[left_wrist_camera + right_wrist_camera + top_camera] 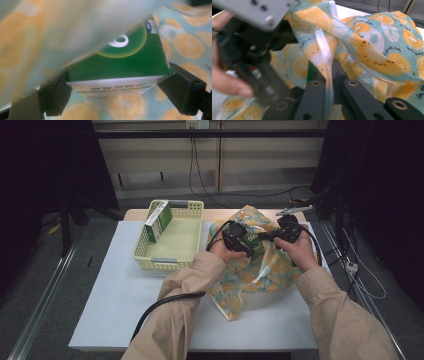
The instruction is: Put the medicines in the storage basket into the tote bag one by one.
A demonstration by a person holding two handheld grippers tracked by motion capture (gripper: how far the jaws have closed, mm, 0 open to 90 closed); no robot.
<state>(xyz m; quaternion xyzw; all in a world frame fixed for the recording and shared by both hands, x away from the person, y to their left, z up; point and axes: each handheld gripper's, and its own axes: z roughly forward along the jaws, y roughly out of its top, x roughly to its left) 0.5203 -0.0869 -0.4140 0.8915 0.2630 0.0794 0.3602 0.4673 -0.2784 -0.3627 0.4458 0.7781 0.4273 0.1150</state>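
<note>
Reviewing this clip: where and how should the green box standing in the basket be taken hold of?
Grip the green box across its narrow faces near the top end, coming from above. It leans upright against the basket wall, so only its top rises clear of the rim.

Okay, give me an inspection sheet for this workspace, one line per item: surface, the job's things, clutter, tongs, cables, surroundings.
Surface: white table top with a wooden edge at the far side.
Job's things: orange-print bag lies on the table; green box sits at its mouth.
Clutter: cream basket with a second green-and-white box leaning inside.
Tongs: left tongs clamp the green box; right tongs shut on the bag's fabric.
Cables: black cable trails from the left tongs.
Surroundings: dark floor, wall cables.
</note>
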